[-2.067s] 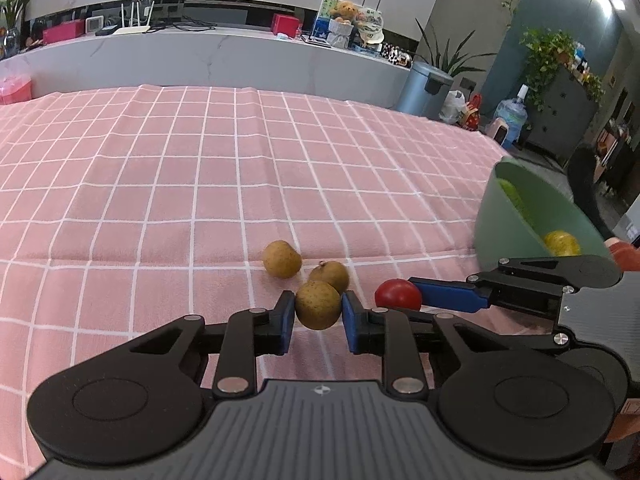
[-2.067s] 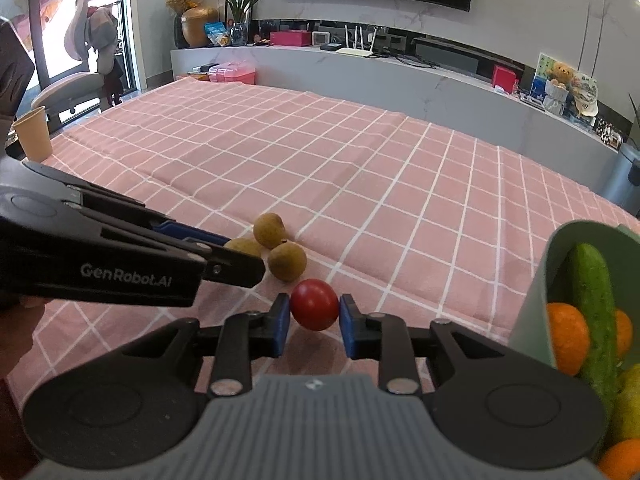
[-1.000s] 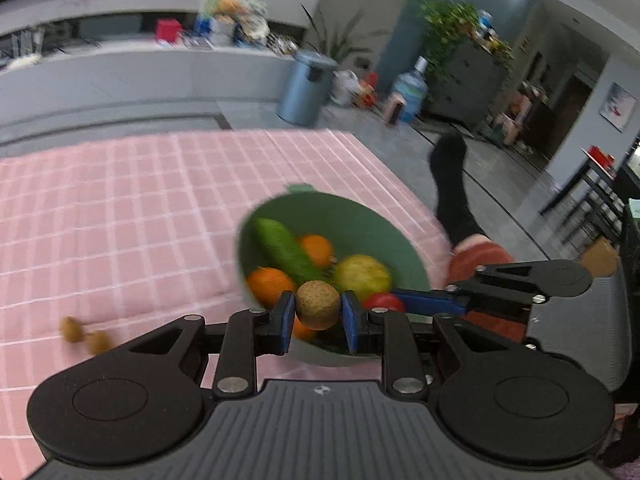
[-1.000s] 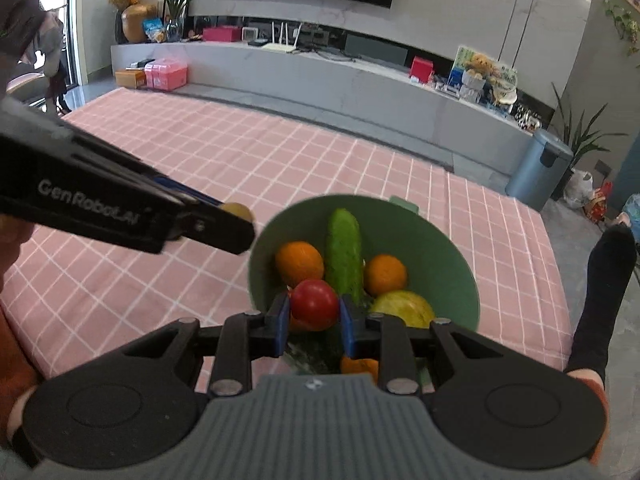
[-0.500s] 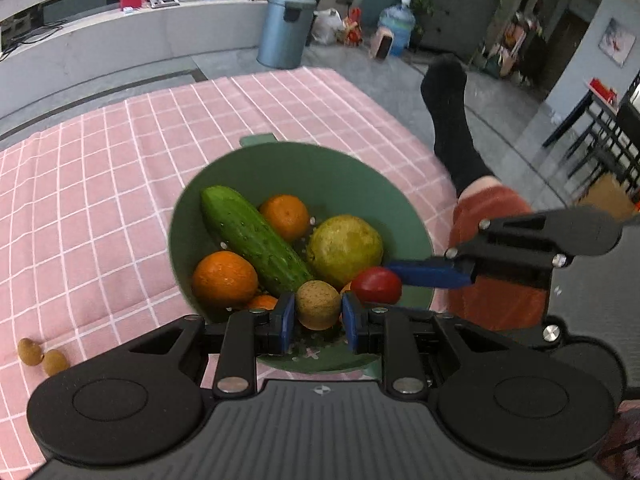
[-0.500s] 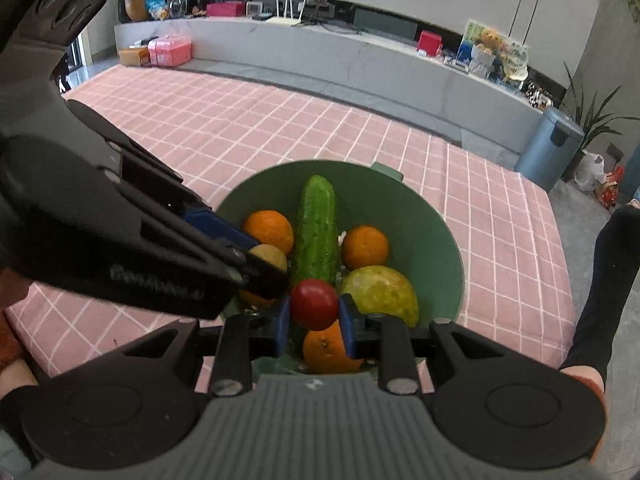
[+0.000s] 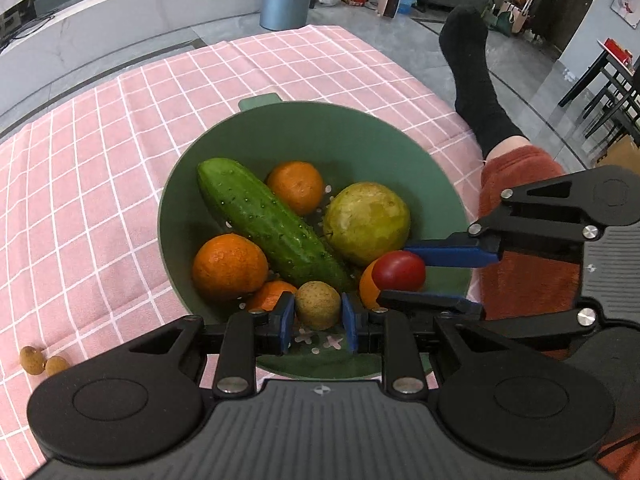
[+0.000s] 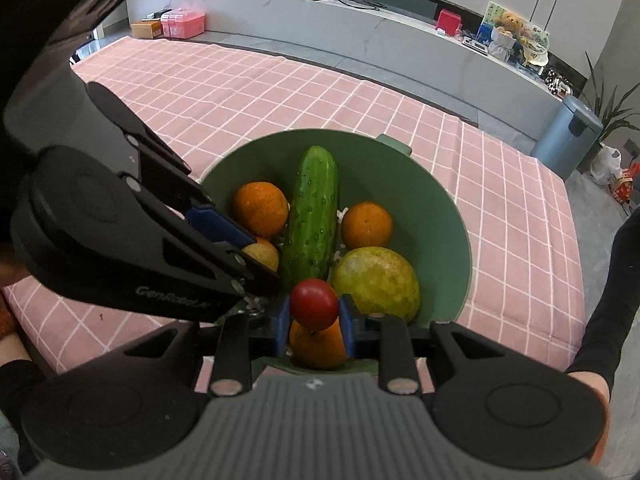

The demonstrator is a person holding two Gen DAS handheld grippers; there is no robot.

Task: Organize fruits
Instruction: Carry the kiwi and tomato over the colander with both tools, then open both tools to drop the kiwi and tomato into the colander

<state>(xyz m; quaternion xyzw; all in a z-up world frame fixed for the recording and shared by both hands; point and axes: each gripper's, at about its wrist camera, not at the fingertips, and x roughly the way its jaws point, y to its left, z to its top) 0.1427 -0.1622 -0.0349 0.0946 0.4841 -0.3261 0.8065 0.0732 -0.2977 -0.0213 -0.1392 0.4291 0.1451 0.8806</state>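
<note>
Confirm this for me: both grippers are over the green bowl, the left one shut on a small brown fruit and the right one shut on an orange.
Not quite. The right gripper is shut on a small red tomato, not an orange; an orange only lies beneath it in the green bowl, as the right wrist view shows. The rest holds: the left gripper is shut on the small brown fruit over the bowl.

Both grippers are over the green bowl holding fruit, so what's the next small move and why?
Probably open both sets of jaws. The left gripper holds a small brown fruit and the right gripper a red tomato, both already above the green bowl, so releasing should drop them in.
</note>
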